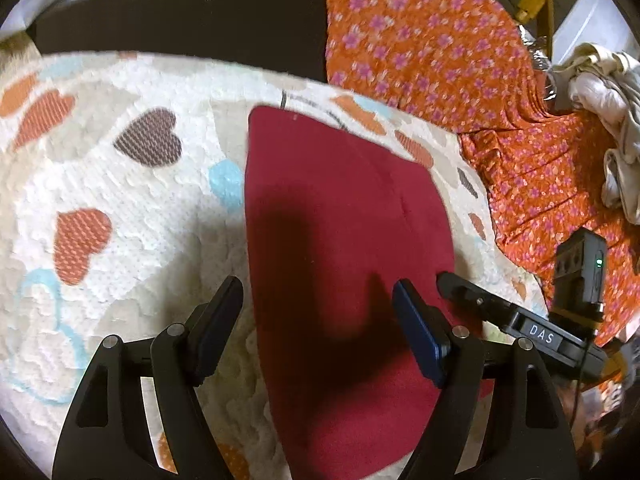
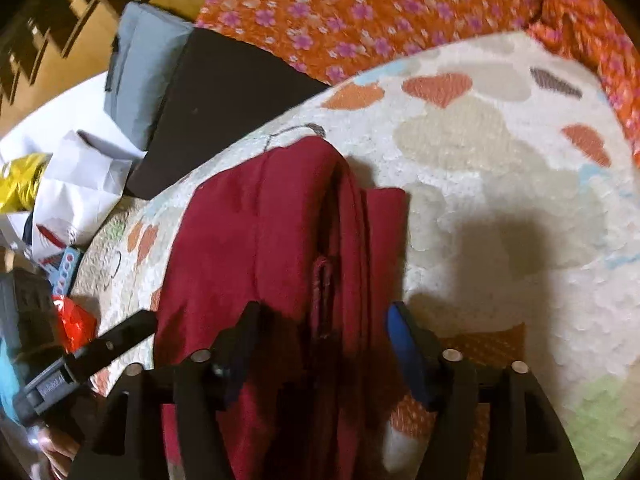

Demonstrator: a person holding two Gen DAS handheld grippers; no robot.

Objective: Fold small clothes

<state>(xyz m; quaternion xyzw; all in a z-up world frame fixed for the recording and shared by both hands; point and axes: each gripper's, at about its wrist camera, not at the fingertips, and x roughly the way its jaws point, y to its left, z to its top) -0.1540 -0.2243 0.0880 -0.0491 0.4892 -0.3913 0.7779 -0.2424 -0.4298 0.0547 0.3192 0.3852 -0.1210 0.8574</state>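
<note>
Both tongs, left tongs [image 1: 318, 304] and right tongs [image 2: 320, 332], gape empty over the folded red garment [image 1: 340, 216] (on a heart-patterned blanket [image 1: 120, 184]).

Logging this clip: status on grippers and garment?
Left gripper open, right gripper open, neither clamping. Red garment folded on heart-print blanket. Nothing blocking.

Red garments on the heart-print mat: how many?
1. The red garment lies folded on the heart-print mat, under both open grippers; the right wrist view shows its stacked edges. More could lie outside the views.
</note>
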